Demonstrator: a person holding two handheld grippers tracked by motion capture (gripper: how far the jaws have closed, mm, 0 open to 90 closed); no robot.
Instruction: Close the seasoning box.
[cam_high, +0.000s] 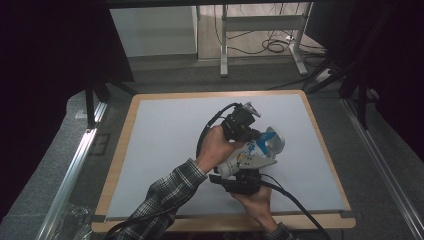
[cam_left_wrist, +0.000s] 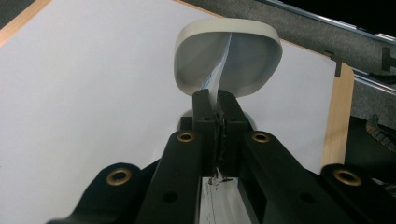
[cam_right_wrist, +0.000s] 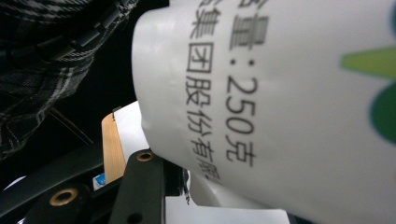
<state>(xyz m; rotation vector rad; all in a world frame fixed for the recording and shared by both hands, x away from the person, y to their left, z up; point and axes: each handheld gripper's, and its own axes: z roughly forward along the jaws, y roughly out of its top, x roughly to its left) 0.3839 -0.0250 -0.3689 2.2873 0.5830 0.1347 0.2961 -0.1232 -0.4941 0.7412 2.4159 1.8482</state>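
i have the white tub (cam_high: 239, 162) in my right gripper (cam_high: 243, 176), jaws set around its printed side, its wall pressed close over the lower jaw. my left gripper (cam_left_wrist: 215, 105) is clamped tight on the peeled foil (cam_left_wrist: 218, 77), which rises just past its fingertips toward the open rim (cam_left_wrist: 261, 32). i can't tell what the tub holds.

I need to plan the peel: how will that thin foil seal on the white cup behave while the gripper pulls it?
Probably floppy: the foil seal stands as a thin bent sheet pinched by the left gripper. It may tear, being so thin. The white cup looks light and could lift or tip unless the right gripper holds it.
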